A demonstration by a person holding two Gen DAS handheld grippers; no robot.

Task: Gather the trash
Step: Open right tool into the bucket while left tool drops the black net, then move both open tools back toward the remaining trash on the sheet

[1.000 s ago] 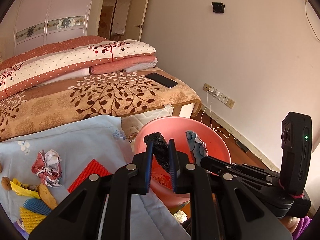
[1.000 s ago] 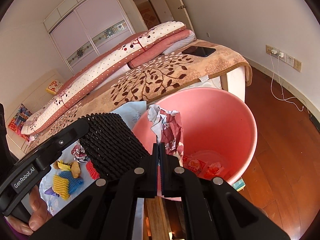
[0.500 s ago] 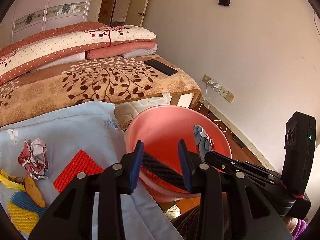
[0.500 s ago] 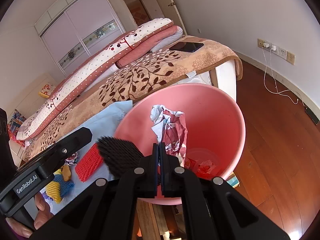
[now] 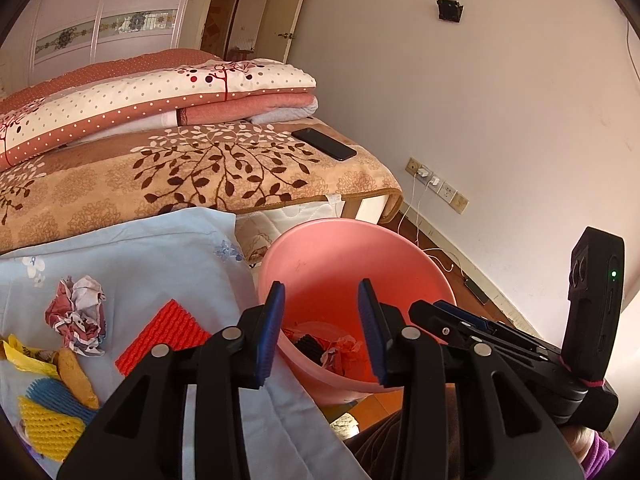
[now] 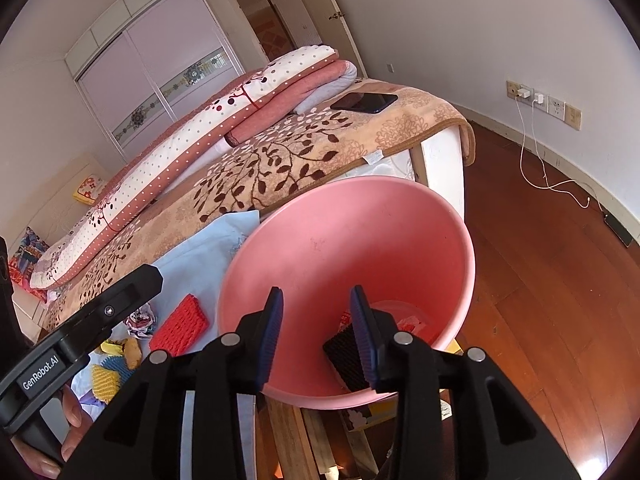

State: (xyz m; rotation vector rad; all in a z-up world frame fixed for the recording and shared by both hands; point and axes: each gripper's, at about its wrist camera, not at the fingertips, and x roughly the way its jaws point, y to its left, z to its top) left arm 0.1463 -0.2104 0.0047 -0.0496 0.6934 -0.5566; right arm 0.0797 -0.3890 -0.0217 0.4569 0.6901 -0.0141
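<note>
A pink basin (image 5: pixel 352 248) (image 6: pixel 360 224) stands at the bed's edge. Inside it lie a black foam net (image 6: pixel 346 356) (image 5: pixel 310 345) and crumpled wrappers (image 5: pixel 340 354). My left gripper (image 5: pixel 322 334) is open and empty above the basin's near rim. My right gripper (image 6: pixel 316 336) is open and empty over the basin. On the light blue cloth (image 5: pixel 160 256) lie a red foam net (image 5: pixel 164 334) (image 6: pixel 180 326), a crumpled paper ball (image 5: pixel 78 318), a yellow wrapper (image 5: pixel 24 358), and yellow and blue foam nets (image 5: pixel 48 412) (image 6: pixel 106 376).
A bed with a brown leaf blanket (image 5: pixel 200 176), folded quilts (image 5: pixel 160 96) and a black phone (image 5: pixel 324 143) lies behind. Wall sockets with a white charger cable (image 6: pixel 532 140) are at the right. A wooden floor (image 6: pixel 560 300) lies beyond the basin.
Both grippers have opened. The black foam net dropped from the left gripper and the crumpled paper from the right gripper into the basin.
</note>
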